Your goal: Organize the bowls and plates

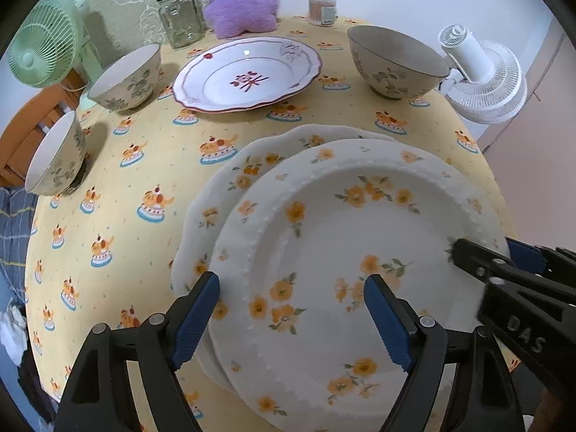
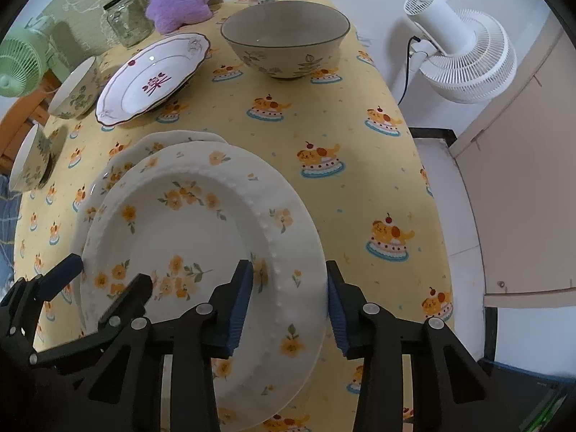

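Note:
Two white plates with orange flowers are stacked on the yellow tablecloth. The beaded top plate (image 1: 342, 223) (image 2: 187, 230) lies off-centre on the scalloped lower plate (image 1: 223, 194) (image 2: 118, 169). My left gripper (image 1: 293, 306) stands open astride the top plate's left rim, with its pads clear of it. My right gripper (image 2: 288, 280) (image 1: 484, 252) straddles the right rim with both blue pads against it. A red-patterned plate (image 1: 248, 72) (image 2: 151, 79) sits farther back. A large grey bowl (image 1: 396, 61) (image 2: 284, 39) stands at the back right, and two floral bowls (image 1: 126, 79) (image 1: 54, 158) at the left.
A glass jar (image 1: 180, 18), a purple plush (image 1: 241, 0) and a swab box (image 1: 322, 9) line the far edge. A green fan (image 1: 43, 50) stands at the back left, a white fan (image 2: 464, 50) beyond the table's right edge (image 2: 432, 194).

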`<state>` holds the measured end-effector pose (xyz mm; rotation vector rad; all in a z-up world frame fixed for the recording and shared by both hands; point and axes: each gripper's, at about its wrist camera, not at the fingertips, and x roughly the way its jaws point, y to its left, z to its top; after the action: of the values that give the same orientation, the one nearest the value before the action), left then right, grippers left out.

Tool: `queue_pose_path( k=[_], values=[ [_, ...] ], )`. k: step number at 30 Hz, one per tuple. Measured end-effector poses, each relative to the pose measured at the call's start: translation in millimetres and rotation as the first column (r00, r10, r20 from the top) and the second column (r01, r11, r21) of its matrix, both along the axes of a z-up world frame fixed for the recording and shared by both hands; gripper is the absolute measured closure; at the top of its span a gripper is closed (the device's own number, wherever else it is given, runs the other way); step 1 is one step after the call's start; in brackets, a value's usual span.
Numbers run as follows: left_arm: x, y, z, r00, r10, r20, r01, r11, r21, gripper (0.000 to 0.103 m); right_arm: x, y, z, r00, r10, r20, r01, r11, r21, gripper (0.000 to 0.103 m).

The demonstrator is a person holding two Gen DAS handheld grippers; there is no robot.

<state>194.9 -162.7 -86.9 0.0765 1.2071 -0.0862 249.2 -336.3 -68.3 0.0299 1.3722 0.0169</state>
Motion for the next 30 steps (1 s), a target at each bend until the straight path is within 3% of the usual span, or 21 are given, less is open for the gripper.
queue_pose_path(
  k=[21,30],
  values=[
    [18,5,0,1.000,0.011,0.006,-0.011,0.999,-0.033,0.017,33,18,-10,0.998,0.066,0.015,-0.066,0.998,-0.001,0.058],
    [6,-3,-1,0.999,0.050,0.018,-0.050,0.999,0.005,0.016,27,14,-16,0.996,0.091,0.011,-0.091,0.996,0.018,0.058]
  ],
)
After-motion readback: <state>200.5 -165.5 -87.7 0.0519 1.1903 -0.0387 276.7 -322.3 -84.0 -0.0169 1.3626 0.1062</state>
